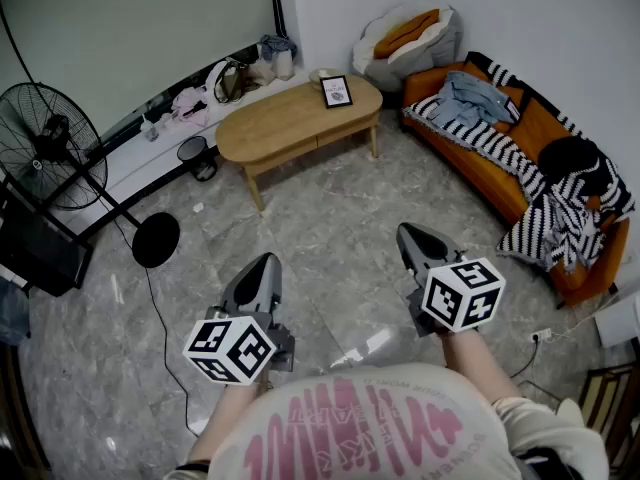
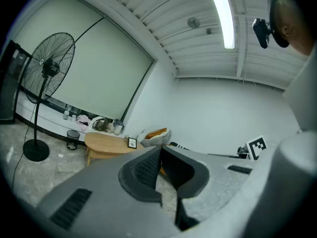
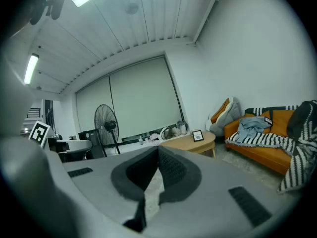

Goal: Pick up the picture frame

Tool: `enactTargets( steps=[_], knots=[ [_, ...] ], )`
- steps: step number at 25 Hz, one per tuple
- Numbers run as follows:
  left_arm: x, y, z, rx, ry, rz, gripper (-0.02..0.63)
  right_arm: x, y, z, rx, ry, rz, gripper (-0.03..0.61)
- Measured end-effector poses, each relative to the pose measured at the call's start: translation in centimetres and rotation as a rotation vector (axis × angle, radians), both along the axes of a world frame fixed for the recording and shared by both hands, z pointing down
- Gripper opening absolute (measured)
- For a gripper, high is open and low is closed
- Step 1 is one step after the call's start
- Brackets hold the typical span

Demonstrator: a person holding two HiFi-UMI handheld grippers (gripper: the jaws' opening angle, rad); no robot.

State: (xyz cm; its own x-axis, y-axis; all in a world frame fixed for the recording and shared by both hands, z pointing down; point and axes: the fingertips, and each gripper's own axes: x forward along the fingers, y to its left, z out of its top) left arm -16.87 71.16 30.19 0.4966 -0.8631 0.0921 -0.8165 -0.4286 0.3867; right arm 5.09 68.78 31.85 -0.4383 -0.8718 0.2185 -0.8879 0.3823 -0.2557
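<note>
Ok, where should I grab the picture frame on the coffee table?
Likely its top edge, from above, with the claw straddling front and back: the picture frame stands upright and thin on the coffee table, so its upper rim is free.

The person is holding both grippers out in front of the chest [image 1: 370,430], well apart, one at each side; the left gripper [image 1: 265,261] is pointing forward and about level, its jaws lying pressed together at the tips with nothing between them; the left cube [image 1: 230,348] is sitting at its rear, nearest the body; the left forearm [image 1: 232,408] is reaching out behind that cube; the right gripper [image 1: 410,231] is pointing forward and tilting slightly downward, its jaws likewise lying flat against each other and gripping nothing; the right cube [image 1: 462,293] is facing up toward the head; the right forearm [image 1: 470,353] is extending behind it.
</note>
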Motion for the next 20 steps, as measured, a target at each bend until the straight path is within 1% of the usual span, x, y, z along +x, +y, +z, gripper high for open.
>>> enactTargets(
  steps=[5, 10, 13, 17, 20],
  knots=[
    [0.6, -0.5, 0.3, -0.008, 0.007, -0.002, 0.005, 0.7, -0.2, 0.5, -0.014, 0.004, 0.001, 0.005],
    [1.0, -0.2, 0.7, -0.025, -0.005, 0.003, 0.005, 1.5, -0.2, 0.9, -0.024, -0.012, 0.013, 0.005],
    [0.2, -0.2, 1.2, -0.045, -0.013, -0.009, 0.005, 1.4, -0.4, 1.5, -0.035, -0.041, 0.020, 0.005],
    [-1.3, -0.7, 2.6, -0.084, -0.007, -0.023, 0.005, 0.7, -1.3, 2.6, -0.062, -0.108, 0.030, 0.006],
    [-2.1, -1.9, 3.6, -0.111, -0.006, -0.028, 0.005, 0.0, -2.7, 3.5, -0.088, -0.114, 0.030, 0.006]
  ],
)
